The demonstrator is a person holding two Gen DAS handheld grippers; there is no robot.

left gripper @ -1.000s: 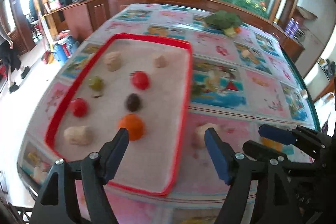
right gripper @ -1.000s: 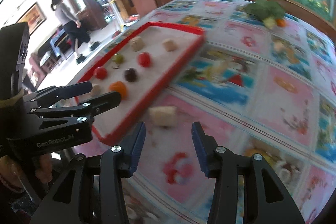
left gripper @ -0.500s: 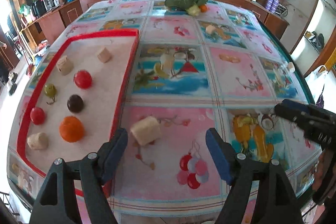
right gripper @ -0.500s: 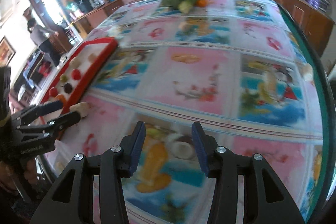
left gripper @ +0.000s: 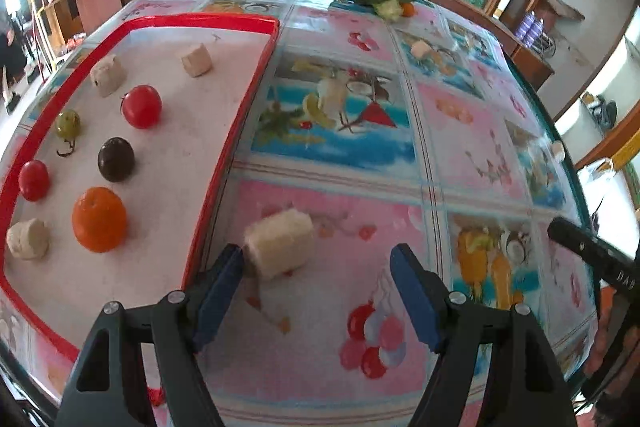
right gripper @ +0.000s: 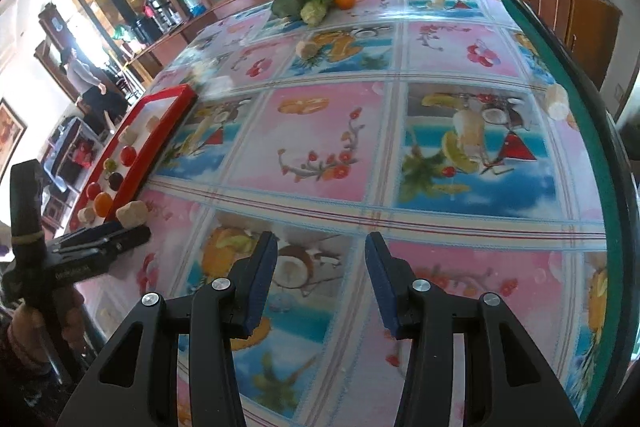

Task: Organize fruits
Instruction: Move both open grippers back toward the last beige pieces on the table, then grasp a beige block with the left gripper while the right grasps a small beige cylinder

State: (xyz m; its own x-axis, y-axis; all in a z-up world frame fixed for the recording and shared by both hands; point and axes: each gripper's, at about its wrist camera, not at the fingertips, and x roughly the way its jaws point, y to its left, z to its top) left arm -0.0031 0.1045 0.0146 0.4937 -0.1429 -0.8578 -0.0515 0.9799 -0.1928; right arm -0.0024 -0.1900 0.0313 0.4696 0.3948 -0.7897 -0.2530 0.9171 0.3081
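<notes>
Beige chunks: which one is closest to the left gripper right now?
The beige chunk lying on the tablecloth just outside the red tray, right by the left gripper. The other chunks lie inside the tray or far across the table.

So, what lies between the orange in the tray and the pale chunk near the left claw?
Only the tray's red rim separates the orange from the pale chunk, in the left wrist view.
</notes>
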